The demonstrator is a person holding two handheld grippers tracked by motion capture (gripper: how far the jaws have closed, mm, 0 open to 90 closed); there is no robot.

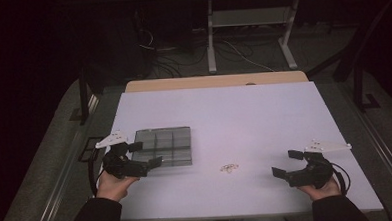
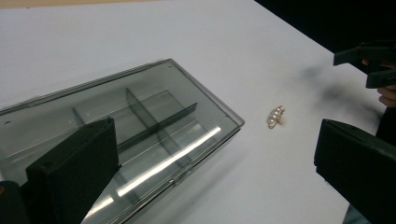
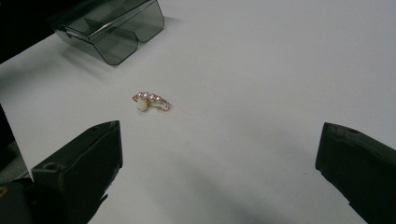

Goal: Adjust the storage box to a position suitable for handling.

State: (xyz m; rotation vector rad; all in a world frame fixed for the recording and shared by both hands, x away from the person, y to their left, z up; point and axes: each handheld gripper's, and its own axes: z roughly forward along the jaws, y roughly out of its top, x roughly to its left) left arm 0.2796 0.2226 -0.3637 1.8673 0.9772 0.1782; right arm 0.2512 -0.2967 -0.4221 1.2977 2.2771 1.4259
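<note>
I hold my left tool [image 1: 146, 153] released, jaws spread over the near edge of the smoked divided box [image 1: 171, 139]. My right tool [image 1: 288, 163] sits low, jaws wide, aimed at the pearl bracelet [image 3: 150, 101] lying on the desk [image 1: 244, 118] between both. I read no labels.

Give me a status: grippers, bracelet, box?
Left gripper open, at the lidded box. Right gripper open, empty. Pearl bracelet on the table between them, untouched. Nothing in the way.
</note>
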